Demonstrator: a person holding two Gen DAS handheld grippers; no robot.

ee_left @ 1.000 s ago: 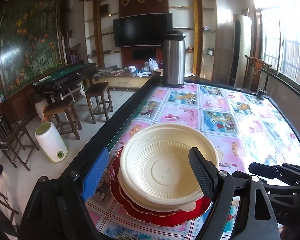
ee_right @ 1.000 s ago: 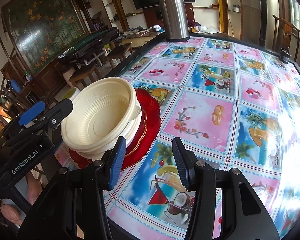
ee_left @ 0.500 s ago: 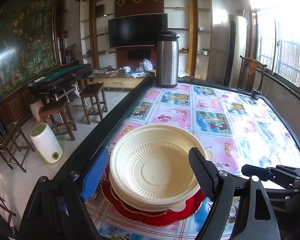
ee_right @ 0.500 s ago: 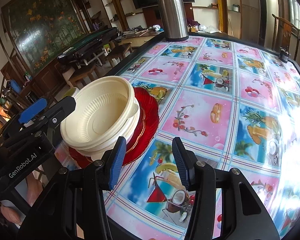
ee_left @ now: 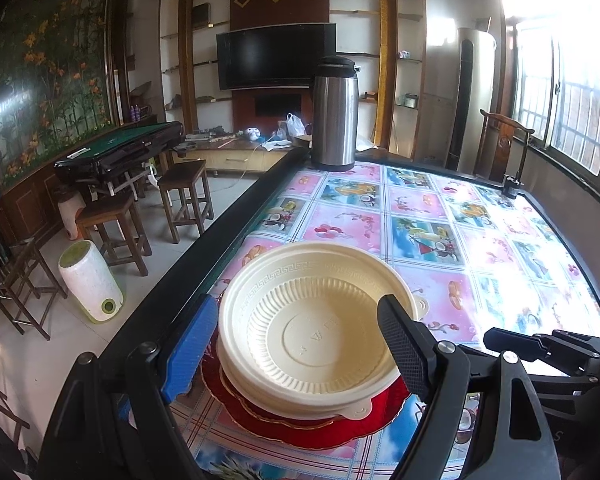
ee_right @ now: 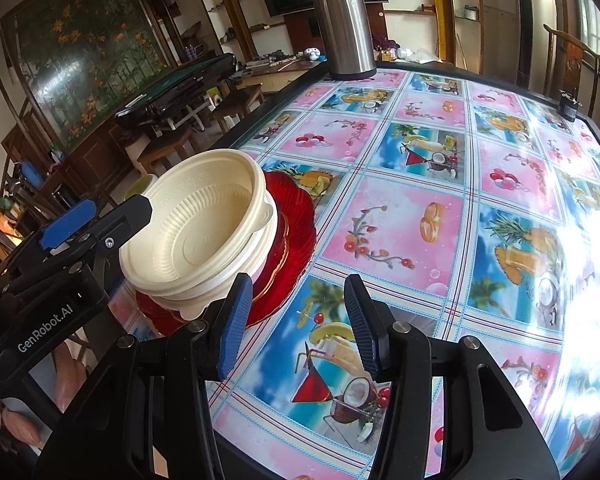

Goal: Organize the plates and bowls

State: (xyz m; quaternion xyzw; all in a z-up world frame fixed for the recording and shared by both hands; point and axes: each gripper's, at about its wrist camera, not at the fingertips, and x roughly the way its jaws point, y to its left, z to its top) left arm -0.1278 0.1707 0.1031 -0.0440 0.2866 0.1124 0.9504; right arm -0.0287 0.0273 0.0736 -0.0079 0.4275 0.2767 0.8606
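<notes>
A stack of cream plastic bowls (ee_left: pixel 316 332) stands on a red plate (ee_left: pixel 300 434) near the table's left edge. The top bowl (ee_right: pixel 196 224) leans toward my left gripper. My left gripper (ee_left: pixel 296 304) is open at the near side of that bowl. Its blue finger sits left of the rim and its black finger over the right rim. In the right wrist view the left gripper (ee_right: pixel 108 216) has its black fingertip at the bowl's rim; whether it touches I cannot tell. My right gripper (ee_right: pixel 296 320) is partly open over the tablecloth, right of the red plate (ee_right: pixel 296 216), with nothing between its fingers.
A steel thermos (ee_left: pixel 334 116) stands at the table's far end, and a small black object (ee_right: pixel 568 100) sits at the far right edge. The table's black left edge (ee_left: pixel 220 240) runs close by the stack. Stools and a white bin (ee_left: pixel 90 280) stand on the floor at left.
The left wrist view has shifted slightly, so the stack and thermos sit a little further left. The top bowl leans slightly more. The right gripper has not moved.
</notes>
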